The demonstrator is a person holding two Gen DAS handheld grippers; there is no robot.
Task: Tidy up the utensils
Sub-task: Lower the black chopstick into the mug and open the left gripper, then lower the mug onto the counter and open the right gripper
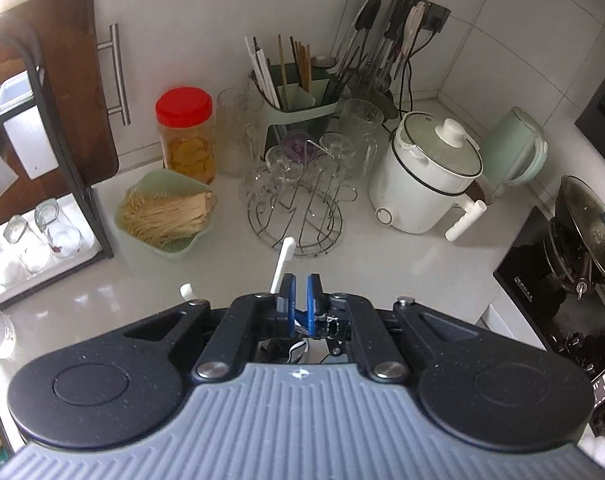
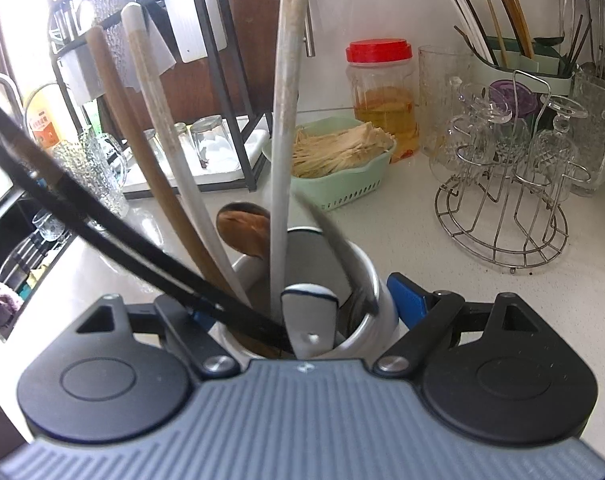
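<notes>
In the left wrist view my left gripper is shut on a white utensil handle that sticks up and forward above the counter; a second white tip shows just left of it. In the right wrist view my right gripper is shut around a white cylindrical utensil holder and holds it close to the camera. The holder contains a wooden spoon, several long wooden and white handles and black utensils.
On the counter stand a green chopstick caddy, hanging utensils, a wire glass rack, a red-lidded jar, a green basket, a white cooker, a green kettle, a black shelf and a stove with a wok.
</notes>
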